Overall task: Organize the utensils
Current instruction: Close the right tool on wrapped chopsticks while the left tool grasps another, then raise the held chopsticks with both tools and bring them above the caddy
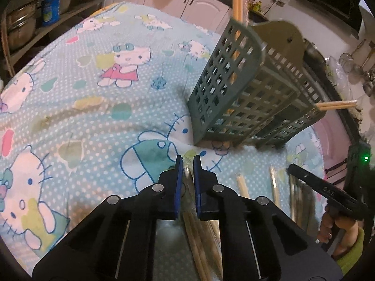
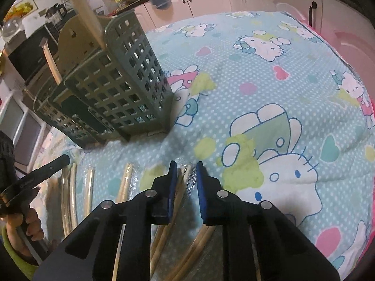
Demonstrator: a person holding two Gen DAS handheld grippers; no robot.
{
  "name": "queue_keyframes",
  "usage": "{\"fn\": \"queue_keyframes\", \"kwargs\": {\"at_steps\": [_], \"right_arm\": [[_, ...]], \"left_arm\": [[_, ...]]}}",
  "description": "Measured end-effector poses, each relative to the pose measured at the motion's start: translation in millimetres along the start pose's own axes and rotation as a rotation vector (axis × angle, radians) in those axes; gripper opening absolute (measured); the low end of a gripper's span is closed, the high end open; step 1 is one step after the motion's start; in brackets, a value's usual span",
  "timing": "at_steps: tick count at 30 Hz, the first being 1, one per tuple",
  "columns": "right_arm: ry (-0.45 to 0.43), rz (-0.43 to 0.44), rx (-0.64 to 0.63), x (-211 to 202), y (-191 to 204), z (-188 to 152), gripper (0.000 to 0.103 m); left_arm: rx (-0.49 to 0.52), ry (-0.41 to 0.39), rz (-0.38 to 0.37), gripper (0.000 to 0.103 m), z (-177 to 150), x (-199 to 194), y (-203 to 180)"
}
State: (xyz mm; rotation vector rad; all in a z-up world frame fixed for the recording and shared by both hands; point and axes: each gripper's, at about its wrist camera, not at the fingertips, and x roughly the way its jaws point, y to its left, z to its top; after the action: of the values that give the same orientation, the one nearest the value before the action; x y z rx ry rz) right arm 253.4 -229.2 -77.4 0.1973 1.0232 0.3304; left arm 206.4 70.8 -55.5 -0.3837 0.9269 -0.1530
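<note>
- Fingers on both my grippers: left gripper (image 1: 188, 158) pinched nearly closed on a wrapped chopstick pack (image 1: 199, 238), right gripper (image 2: 186, 164) narrowed around another wrapped chopstick pack (image 2: 180, 187).
- Packs lie on the patterned cloth (image 1: 93, 117), near the green caddy (image 1: 234, 89).
- Light, stiff sticks in slippery wrap; I'd grip mid-length.

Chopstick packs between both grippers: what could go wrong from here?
1. The clear wrap on the chopsticks in the right gripper looks slick; they might slide out.
2. The holder stands on soft, rumpled cloth; a nudge may tip it.
3. The left gripper works close by; the two could collide.
</note>
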Motion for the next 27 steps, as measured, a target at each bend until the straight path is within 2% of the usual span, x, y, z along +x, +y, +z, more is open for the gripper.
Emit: {"fn": "queue_keyframes", "kwargs": {"at_steps": [5, 14, 27], "right_arm": [[-0.058, 0.052, 0.009, -22.8, 0.3, 2.2, 0.009], [-0.189, 0.146, -0.039, -86.3, 16.3, 1.6, 0.006], [-0.335, 0.207, -0.128, -160.6, 43.2, -11.9, 0.005]], "left_arm": [[0.011, -0.067, -0.025, 0.003, 3.2, -29.8, -5.9], [0.056, -0.182, -0.075, 0.003, 13.5, -76.9, -29.5], [0.127, -0.266, -0.143, 0.001, 23.3, -113.3, -62.9]]}}
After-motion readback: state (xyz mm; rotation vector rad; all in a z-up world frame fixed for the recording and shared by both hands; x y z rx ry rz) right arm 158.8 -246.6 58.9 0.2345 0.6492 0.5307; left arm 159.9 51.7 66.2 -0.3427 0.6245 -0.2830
